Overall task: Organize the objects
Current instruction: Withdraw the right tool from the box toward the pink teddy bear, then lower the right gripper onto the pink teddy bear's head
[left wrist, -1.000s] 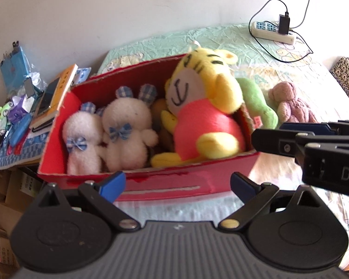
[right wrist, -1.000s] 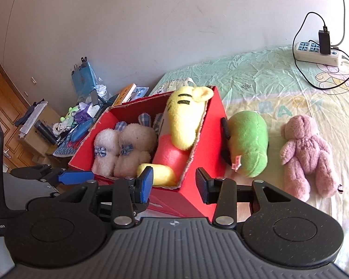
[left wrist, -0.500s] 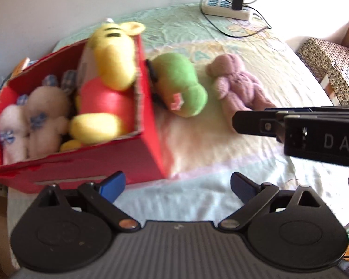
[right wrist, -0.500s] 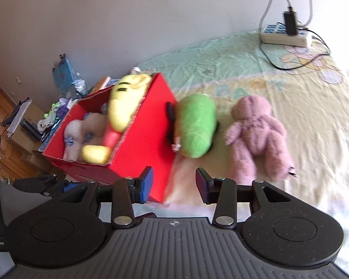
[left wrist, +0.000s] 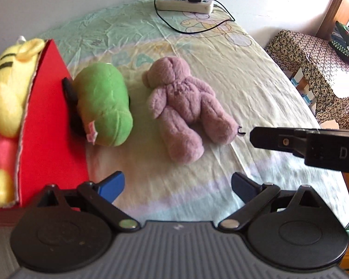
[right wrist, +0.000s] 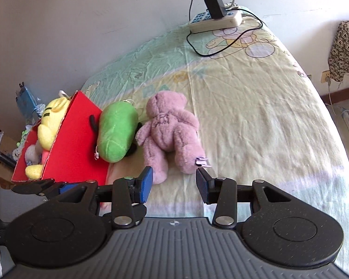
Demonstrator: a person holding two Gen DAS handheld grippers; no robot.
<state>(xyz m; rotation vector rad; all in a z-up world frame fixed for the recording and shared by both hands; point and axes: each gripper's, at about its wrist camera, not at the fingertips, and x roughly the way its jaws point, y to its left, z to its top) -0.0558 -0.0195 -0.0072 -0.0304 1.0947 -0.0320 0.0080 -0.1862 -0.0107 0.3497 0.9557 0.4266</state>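
Observation:
A pink plush bear (left wrist: 183, 109) lies face down on the bed; it also shows in the right wrist view (right wrist: 169, 134). A green plush (left wrist: 102, 104) (right wrist: 116, 130) lies between the bear and the red box (left wrist: 48, 127) (right wrist: 74, 144). The box holds a yellow tiger plush (left wrist: 9, 93) (right wrist: 48, 121) and white plush toys. My left gripper (left wrist: 178, 186) is open and empty, in front of the toys. My right gripper (right wrist: 174, 182) is open and empty, just short of the bear's legs; in the left wrist view it (left wrist: 256, 136) shows side-on at the right.
A white power strip (left wrist: 183, 1) (right wrist: 215, 21) with a charger and cable lies at the far end of the bed. A patterned covered stool (left wrist: 314, 69) stands to the right. Clutter (right wrist: 25, 102) sits beyond the box on the left.
Both grippers have swung right, away from the box, and now face the green plush and pink bear. The right gripper has opened wider and come close to the bear's legs.

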